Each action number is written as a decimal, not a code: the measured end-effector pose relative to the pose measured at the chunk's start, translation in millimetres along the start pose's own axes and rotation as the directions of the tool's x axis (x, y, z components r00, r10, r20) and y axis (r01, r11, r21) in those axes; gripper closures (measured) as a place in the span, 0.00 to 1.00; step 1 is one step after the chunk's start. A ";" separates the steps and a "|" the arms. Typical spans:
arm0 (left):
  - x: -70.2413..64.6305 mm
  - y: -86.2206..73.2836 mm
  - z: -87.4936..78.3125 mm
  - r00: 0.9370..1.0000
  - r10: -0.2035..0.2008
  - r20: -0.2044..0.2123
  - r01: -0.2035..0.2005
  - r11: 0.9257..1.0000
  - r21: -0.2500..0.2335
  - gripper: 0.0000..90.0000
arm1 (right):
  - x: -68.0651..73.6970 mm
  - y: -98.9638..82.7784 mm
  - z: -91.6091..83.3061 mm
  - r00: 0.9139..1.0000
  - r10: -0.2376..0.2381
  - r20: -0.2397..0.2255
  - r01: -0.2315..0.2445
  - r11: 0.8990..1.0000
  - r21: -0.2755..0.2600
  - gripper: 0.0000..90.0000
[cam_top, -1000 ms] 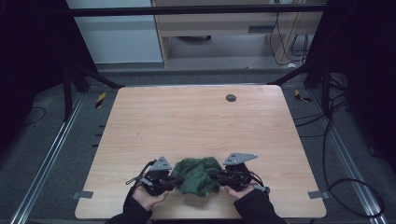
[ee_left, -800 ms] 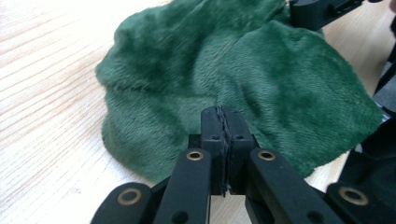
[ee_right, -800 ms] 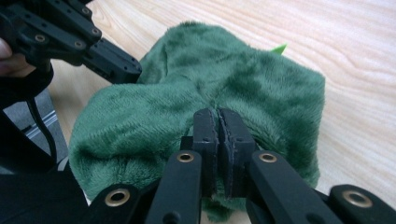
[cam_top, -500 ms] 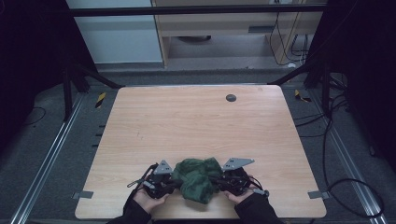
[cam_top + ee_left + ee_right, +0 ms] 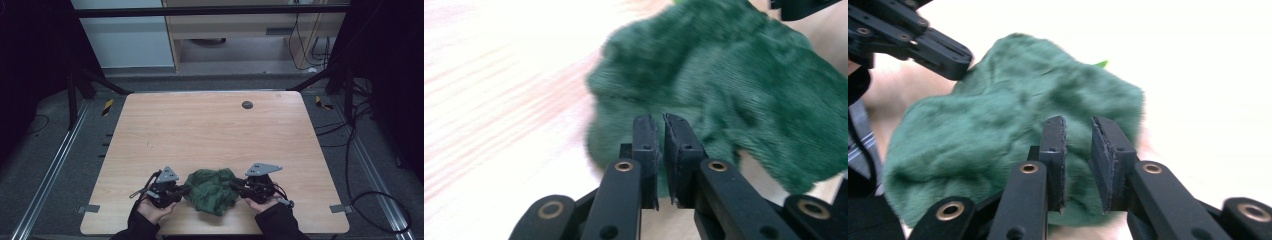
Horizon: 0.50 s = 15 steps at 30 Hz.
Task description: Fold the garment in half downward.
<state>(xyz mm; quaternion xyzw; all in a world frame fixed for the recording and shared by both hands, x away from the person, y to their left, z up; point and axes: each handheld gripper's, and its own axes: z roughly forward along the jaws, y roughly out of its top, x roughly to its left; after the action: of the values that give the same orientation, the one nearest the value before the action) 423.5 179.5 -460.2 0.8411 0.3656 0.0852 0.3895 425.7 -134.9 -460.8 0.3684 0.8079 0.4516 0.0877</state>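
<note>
Both grippers' jaws had just been opening at the edges of a crumpled dark green fuzzy cloth.

Left gripper (image 5: 186, 189) showed a narrow gap between its black pads, nothing clamped, its tips at the dark green fuzzy cloth (image 5: 212, 189). Right gripper (image 5: 235, 187) stood a little wider, its pads likewise free of the fabric bunched just ahead. Between them the cloth lay heaped near the front edge of the light wooden table (image 5: 210, 130), a small dark round disc (image 5: 247, 104) well apart near the far edge.

Dim overhead view, overexposed, blurry close-ups
</note>
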 end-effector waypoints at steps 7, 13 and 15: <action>17.4 -0.9 -7.8 0.998 -0.028 -0.064 0.026 0.999 -0.029 0.85 | -20.1 0.6 -13.9 0.995 0.030 0.092 -0.027 0.999 -0.035 0.78; 30.7 -4.5 -13.9 0.990 -0.053 -0.132 0.046 0.997 -0.059 0.74 | -37.5 -2.0 -23.4 0.984 0.073 0.164 -0.067 0.997 -0.045 0.69; 35.4 -5.9 -16.1 0.986 -0.058 -0.154 0.049 0.997 -0.063 0.69 | -43.0 -3.1 -26.1 0.978 0.081 0.194 -0.073 0.996 -0.046 0.66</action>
<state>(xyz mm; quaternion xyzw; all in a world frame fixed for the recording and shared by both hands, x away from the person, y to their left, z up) 438.7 215.6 -458.5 0.8098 0.4147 0.1507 0.3868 442.3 -182.3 -456.3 0.4403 0.7715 0.4319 0.1561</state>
